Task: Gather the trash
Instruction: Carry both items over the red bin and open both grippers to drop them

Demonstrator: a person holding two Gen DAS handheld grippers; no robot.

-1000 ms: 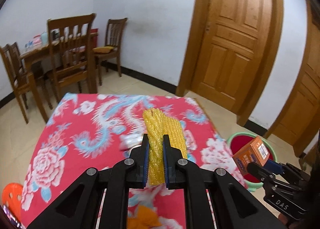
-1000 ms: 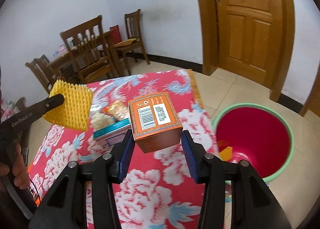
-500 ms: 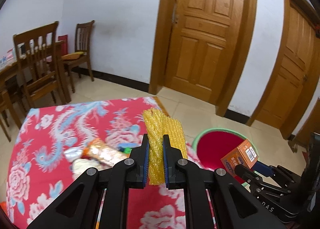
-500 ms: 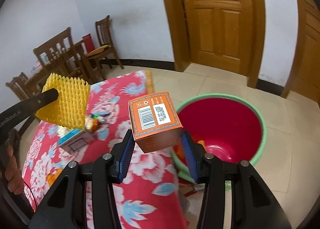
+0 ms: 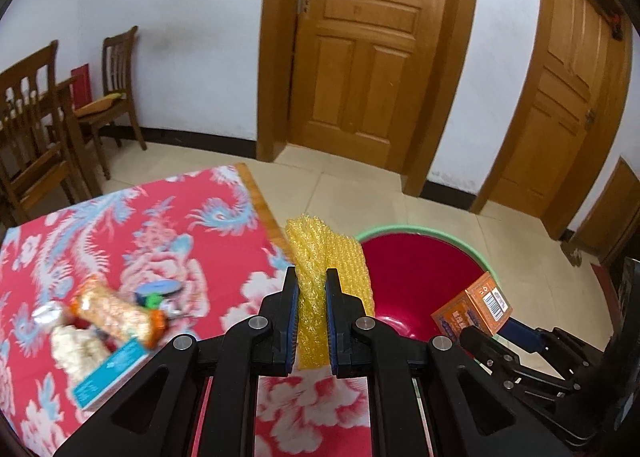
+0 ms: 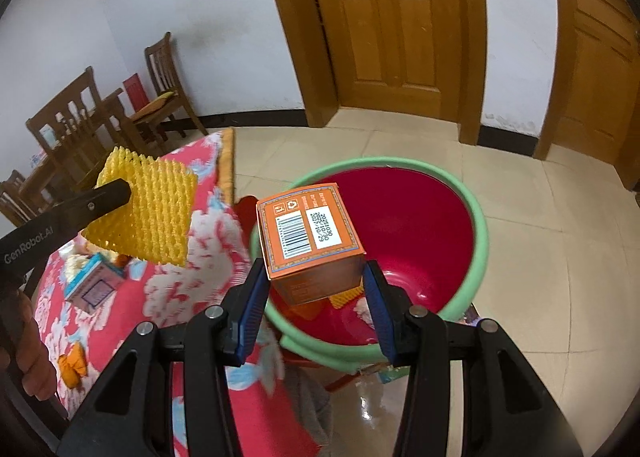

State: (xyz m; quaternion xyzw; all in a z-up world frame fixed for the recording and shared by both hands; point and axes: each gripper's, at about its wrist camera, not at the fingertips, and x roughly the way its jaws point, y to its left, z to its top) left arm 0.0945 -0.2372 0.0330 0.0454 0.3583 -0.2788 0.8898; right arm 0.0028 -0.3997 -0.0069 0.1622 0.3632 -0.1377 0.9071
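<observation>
Wooden doors [image 5: 356,53] and white walls behind, red floral tablecloth [image 5: 132,241] off to the left gripper's [image 5: 312,289] left. It's clamped tight on yellow foam netting [image 5: 320,253]. Right gripper [image 6: 316,281] pinches an orange box [image 6: 308,233] right above the red basin [image 6: 416,225] with the green rim.

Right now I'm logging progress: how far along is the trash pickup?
Done: some orange scraps already lie in the red tub. In hand: the left gripper clamps yellow foam netting; the right gripper holds an orange box above the tub. Left: a snack packet and a teal box on the table.
</observation>
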